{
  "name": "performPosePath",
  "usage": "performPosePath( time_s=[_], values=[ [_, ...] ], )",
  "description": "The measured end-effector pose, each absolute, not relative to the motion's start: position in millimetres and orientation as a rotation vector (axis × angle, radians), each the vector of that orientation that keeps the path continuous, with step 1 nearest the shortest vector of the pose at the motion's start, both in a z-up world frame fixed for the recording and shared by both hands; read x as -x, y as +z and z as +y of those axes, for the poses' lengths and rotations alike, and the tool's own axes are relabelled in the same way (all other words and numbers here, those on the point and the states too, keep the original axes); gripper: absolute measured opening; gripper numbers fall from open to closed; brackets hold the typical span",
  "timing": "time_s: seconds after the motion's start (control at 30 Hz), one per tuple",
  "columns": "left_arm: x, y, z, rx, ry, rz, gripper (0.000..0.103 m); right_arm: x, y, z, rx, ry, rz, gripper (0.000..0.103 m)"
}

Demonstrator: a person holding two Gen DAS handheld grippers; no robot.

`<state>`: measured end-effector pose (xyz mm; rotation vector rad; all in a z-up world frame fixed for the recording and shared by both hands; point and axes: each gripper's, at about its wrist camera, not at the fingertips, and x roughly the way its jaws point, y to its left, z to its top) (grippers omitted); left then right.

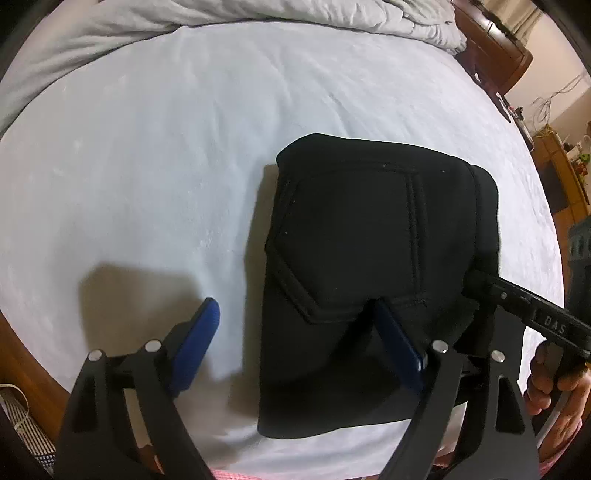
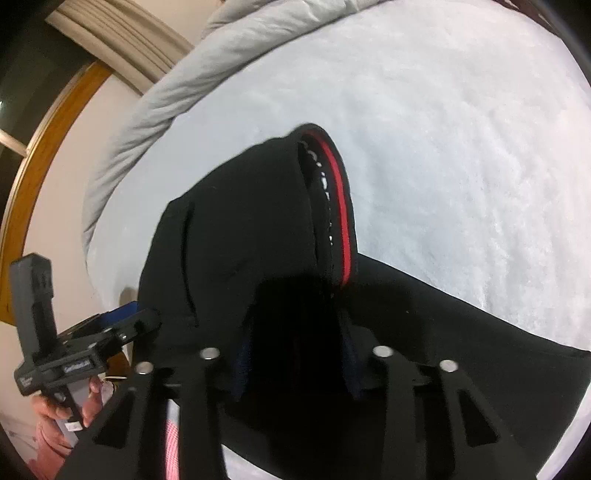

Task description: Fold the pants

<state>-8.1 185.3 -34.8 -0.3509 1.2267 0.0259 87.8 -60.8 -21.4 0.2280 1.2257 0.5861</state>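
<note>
Black pants [image 1: 354, 266] lie folded into a compact stack on the white bed sheet [image 1: 147, 166], back pocket facing up. My left gripper [image 1: 299, 332] is open above the stack's near left edge, its right blue finger [image 1: 397, 347] over the cloth and its left blue finger [image 1: 199, 332] over bare sheet. In the right wrist view the pants [image 2: 251, 221] show a red waistband stripe [image 2: 341, 206]. My right gripper [image 2: 295, 354] has its jaws part open, with black cloth lying between them. It also shows in the left wrist view [image 1: 476, 284] at the stack's right edge.
A grey duvet [image 1: 258, 18] is bunched at the far side of the bed. Wooden furniture [image 1: 491, 44] stands at the far right. A wooden bed frame [image 2: 33, 155] runs along the left in the right wrist view. The left gripper's body [image 2: 74, 350] is beside the pants.
</note>
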Motion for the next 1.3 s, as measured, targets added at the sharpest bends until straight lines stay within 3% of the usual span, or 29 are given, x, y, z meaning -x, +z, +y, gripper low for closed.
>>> performPosePath(
  time_s=[0.07, 0.17, 0.73, 0.97, 1.13, 1.3],
  values=[
    [8.2, -34.0, 185.9, 0.351, 0.030, 1.229, 0.085, -83.5, -16.9, -63.3, -0.220, 0.593, 1.203, 0.021],
    [8.4, -29.1, 185.7, 0.351, 0.041, 1.219, 0.085, -76.5, -6.9, -71.3, -0.248, 0.615, 1.186, 0.018],
    [4.3, -6.7, 131.1, 0.281, -0.078, 1.193, 0.085, -2.0, 54.2, -193.5, -0.366, 0.549, 1.042, 0.016],
    [-0.4, -18.6, 87.5, 0.180, -0.131, 1.224, 0.085, 16.3, 37.1, -245.9, -0.417, 0.426, 1.056, 0.016],
    [-3.4, -30.0, 64.3, 0.092, -0.120, 1.234, 0.087, 18.1, -1.3, -261.3, -0.450, 0.348, 1.163, 0.017],
    [-10.2, -42.8, 57.3, 0.066, -0.105, 1.247, 0.092, 21.8, -30.9, -256.7, -0.366, 0.282, 1.202, 0.021]
  ],
)
